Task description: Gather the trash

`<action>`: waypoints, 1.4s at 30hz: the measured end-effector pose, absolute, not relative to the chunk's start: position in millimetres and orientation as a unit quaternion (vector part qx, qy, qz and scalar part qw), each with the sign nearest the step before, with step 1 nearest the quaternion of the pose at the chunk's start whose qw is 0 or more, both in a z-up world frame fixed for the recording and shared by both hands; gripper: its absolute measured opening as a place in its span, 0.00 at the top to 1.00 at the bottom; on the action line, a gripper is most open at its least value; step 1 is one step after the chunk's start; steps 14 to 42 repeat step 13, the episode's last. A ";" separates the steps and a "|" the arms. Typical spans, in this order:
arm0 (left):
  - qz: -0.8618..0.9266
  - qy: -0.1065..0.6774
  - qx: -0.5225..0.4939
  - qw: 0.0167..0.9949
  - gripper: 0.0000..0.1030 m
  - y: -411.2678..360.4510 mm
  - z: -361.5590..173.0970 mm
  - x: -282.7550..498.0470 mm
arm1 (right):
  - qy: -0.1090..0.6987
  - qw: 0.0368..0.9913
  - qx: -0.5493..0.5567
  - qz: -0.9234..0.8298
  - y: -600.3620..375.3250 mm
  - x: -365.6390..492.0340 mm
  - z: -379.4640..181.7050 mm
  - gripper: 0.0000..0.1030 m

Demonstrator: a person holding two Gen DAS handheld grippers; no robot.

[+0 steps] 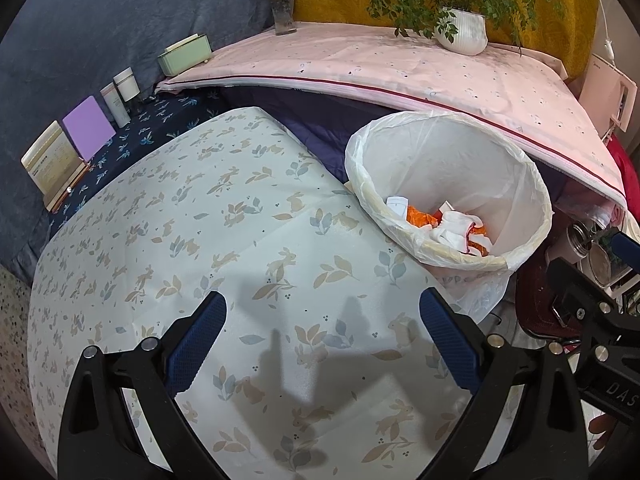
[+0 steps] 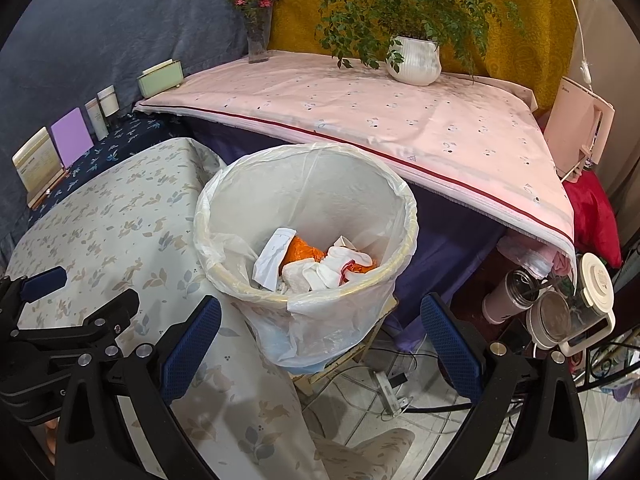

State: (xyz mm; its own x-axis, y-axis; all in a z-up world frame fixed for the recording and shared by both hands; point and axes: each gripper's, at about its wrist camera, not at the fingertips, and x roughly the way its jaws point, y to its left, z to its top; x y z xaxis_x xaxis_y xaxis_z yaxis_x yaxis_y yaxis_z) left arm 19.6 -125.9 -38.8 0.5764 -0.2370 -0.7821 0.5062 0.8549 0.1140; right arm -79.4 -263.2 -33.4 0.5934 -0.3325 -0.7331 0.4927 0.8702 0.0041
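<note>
The bin (image 2: 308,240), lined with a bag and standing just off the edge of the surface (image 1: 200,240), is placed so scraps can drop in; crumpled trash (image 2: 316,266) already lies inside. Both the left tongs (image 1: 322,328) and right tongs (image 2: 320,340) are spread and empty, the left beside the bin over bare cloth, the right just short of the bin's near wall.

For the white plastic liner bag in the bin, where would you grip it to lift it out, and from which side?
Probably the loose flap of the white plastic liner bag hanging below the round cream bin's rim on its near side. Come in level from the front: there the film hangs free and thin enough for open jaws to pinch, while elsewhere it is stretched tight.
</note>
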 end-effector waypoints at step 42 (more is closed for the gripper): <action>-0.221 0.410 0.168 0.869 0.10 -126.7 -40.6 21.3 | 0.388 0.885 0.101 -0.236 -262.6 -78.7 -33.7 0.07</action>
